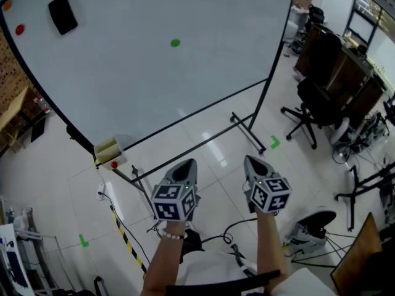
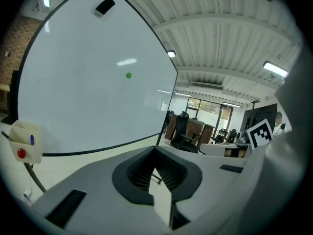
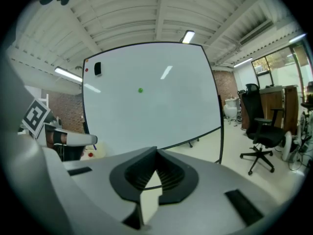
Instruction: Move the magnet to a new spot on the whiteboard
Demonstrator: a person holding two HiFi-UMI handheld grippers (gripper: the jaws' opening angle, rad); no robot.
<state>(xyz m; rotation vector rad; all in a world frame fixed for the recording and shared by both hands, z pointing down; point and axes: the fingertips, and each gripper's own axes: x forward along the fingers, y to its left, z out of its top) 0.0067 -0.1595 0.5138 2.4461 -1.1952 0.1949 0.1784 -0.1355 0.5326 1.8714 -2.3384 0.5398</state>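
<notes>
Grippers, head view: left gripper (image 1: 187,163) and right gripper (image 1: 254,160) held low, both well short of the whiteboard (image 1: 142,97).
Magnet, head view: green magnet (image 1: 175,42) sits mid-board, probably the one to move; red magnet (image 1: 20,29) and eraser (image 1: 63,13) at the top corner.
Obstacles, head view: stand foot (image 1: 245,127) on the floor between person and board; office chair (image 1: 313,106) off to the right.
Jaws, left gripper view: pressed together, nothing between; pen tray (image 2: 27,141) at the board's lower edge.
Jaws, right gripper view: pressed together, nothing between.
Risk: jaws left closed on approach would likely knock or slide the magnet; a small flat disc gives little to pinch; the stand foot could trip a step forward.
</notes>
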